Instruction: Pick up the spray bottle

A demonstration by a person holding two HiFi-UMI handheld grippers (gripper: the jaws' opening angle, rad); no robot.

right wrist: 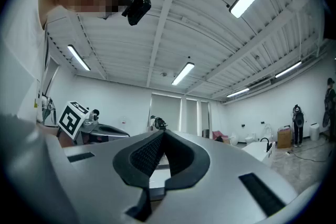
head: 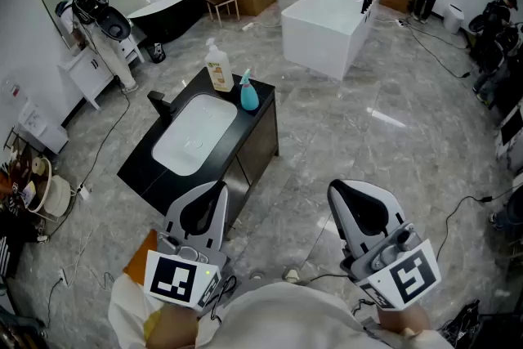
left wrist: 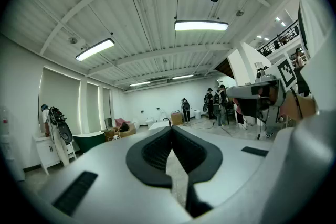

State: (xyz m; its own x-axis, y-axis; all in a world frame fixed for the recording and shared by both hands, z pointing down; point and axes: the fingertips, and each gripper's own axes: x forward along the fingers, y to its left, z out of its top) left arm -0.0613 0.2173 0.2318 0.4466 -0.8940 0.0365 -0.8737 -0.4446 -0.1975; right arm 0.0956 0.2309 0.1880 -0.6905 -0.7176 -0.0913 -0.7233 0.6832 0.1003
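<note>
Inspection finds both tools carried level and close to the person's body, pointing forward, with nothing engaged. The left gripper (head: 214, 194) has its jaws fully together and empty, and its own view (left wrist: 171, 128) shows only open room beyond the pads. The right gripper (head: 343, 194) likewise has its jaws pressed together on nothing (right wrist: 163, 134). This reads as a carrying posture with the approach not yet begun. The spray bottle (head: 248, 91), blue, stands upright well ahead of the left gripper and slightly toward its right side, on the far end of a black vanity top (head: 263, 112). It sits beyond the white basin (head: 194, 132), presumably kept within reach of the wash area. A pump soap bottle (head: 217, 68) stands just beside it, on the side away from the right gripper, which leaves the side facing the right gripper the freer one for a grasp. In my judgement, either gripper must spread its jaws and travel forward before any pickup, and the neighbouring soap bottle risks being knocked.
</note>
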